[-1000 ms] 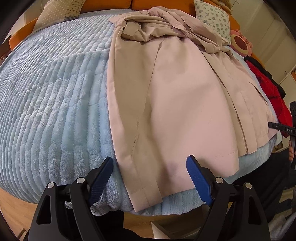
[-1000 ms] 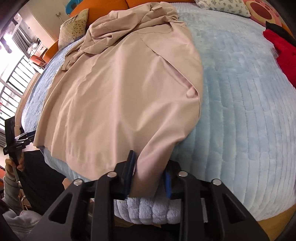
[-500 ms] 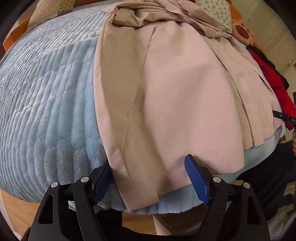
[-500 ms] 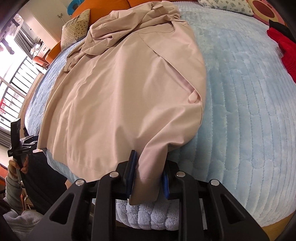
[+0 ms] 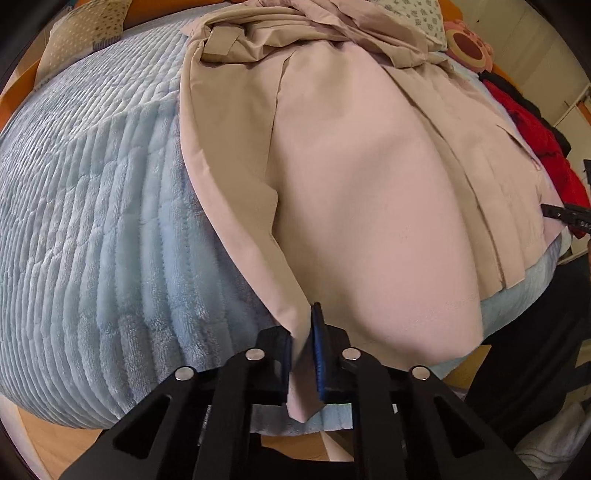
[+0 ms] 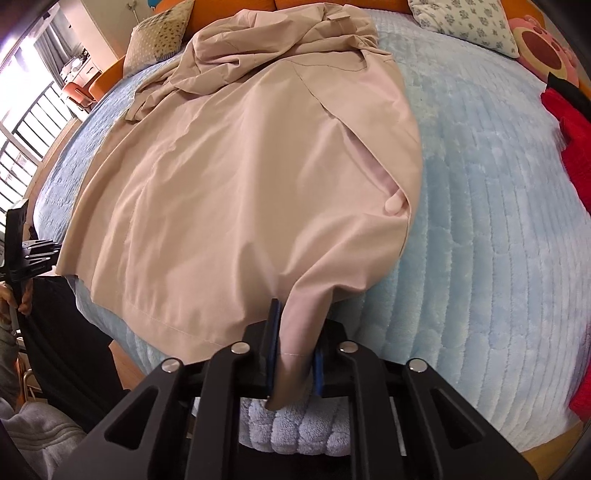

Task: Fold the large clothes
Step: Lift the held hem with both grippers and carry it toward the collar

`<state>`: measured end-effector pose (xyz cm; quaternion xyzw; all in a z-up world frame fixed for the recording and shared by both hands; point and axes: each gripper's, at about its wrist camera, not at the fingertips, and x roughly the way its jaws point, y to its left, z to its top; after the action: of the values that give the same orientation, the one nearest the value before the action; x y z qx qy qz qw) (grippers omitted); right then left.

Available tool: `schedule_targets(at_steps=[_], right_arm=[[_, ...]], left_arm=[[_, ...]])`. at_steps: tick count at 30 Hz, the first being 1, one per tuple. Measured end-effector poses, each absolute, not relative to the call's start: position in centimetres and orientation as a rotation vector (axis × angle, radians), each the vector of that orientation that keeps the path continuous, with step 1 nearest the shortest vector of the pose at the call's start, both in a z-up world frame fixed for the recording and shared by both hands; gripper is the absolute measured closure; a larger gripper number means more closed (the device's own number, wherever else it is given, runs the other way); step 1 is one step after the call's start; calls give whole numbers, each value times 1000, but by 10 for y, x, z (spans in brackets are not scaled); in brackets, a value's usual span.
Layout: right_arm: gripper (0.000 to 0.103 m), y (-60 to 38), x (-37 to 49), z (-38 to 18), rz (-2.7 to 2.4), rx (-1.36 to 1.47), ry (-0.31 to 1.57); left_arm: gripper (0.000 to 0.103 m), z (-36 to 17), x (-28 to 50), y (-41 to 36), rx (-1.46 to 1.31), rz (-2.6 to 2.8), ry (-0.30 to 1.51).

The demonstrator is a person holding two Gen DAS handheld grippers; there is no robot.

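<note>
1. Beige cloth fills the middle of both views: we see a long beige coat (image 5: 369, 184) spread over a pale blue plush blanket (image 5: 92, 221) on the bed, its collar end bunched toward the top of the frame and its hem hanging at the bed's near edge.
2. Our left gripper (image 5: 303, 354) sits low at the bottom centre of its view, pointing up the bed, jaws pinched on the coat's hem corner, which drapes down between the blue pads (image 5: 317, 350).
3. Our right gripper (image 6: 295, 350) holds the same low pose at the bottom centre of its view, clamped on the opposite hem corner, the cloth pulled into a narrow ridge.
4. A red garment (image 6: 576, 155) lies at the right edge, well apart from the coat; patterned pillows (image 6: 469, 22) rest against the orange headboard (image 6: 295, 5).
</note>
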<state>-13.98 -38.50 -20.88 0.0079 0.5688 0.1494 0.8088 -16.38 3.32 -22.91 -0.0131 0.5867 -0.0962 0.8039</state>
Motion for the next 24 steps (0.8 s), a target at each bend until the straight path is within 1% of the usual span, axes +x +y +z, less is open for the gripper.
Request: schedule_targets(at_steps=[3, 8, 10, 13, 18, 24], right_arm=[[91, -394, -138, -199, 337, 89, 1206], [92, -412, -130, -171, 366, 220, 1163], [92, -412, -123, -155, 358, 214, 1122], [93, -405, -106, -131, 343, 170, 1063], [93, -391, -59, -89, 314, 94, 957], [93, -383, 35, -45, 268, 41, 864]], left_arm=[[91, -219, -160, 39, -94, -226, 1248], [92, -172, -156, 67, -228, -240, 1160], [92, -145, -146, 79, -260, -223, 1098], [92, -112, -129, 84, -216, -190, 1019], [93, -70, -67, 93, -157, -165, 944], [93, -38, 37, 122, -134, -75, 896]])
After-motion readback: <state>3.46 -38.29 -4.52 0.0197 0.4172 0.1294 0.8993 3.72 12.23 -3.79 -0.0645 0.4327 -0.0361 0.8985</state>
